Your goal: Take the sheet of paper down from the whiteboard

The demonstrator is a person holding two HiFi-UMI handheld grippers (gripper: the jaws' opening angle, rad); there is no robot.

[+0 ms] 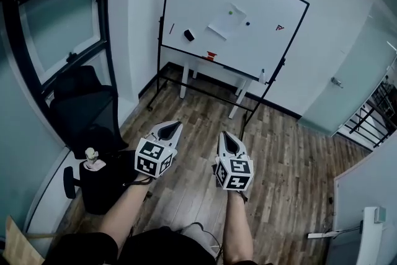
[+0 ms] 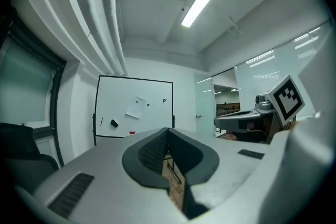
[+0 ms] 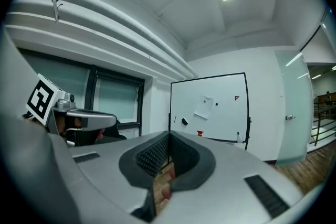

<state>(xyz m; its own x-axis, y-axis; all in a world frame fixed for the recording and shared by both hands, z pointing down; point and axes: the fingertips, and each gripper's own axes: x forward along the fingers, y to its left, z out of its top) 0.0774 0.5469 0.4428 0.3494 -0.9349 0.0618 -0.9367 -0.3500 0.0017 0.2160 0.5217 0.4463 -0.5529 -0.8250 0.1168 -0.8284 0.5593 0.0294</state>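
Observation:
A white sheet of paper [image 1: 226, 23] hangs tilted on the whiteboard [image 1: 267, 46] across the room, held by a green magnet [image 1: 231, 11] at its top. The same paper [image 2: 136, 108] shows small in the left gripper view, and the paper [image 3: 203, 107] also appears in the right gripper view. My left gripper [image 1: 177, 124] and right gripper [image 1: 224, 134] are held side by side over the wooden floor, far short of the board. Both point level at it. The left gripper [image 2: 168, 131] has its jaws together with nothing between them, and so does the right gripper [image 3: 169, 135].
On the board sit a black eraser [image 1: 189, 35], a black magnet [image 1: 247, 24] and a red mark [image 1: 280, 27]; a red object [image 1: 211, 56] rests on its tray. A black chair [image 1: 80, 108] stands left under the window. A glass door [image 1: 347, 77] is at the right.

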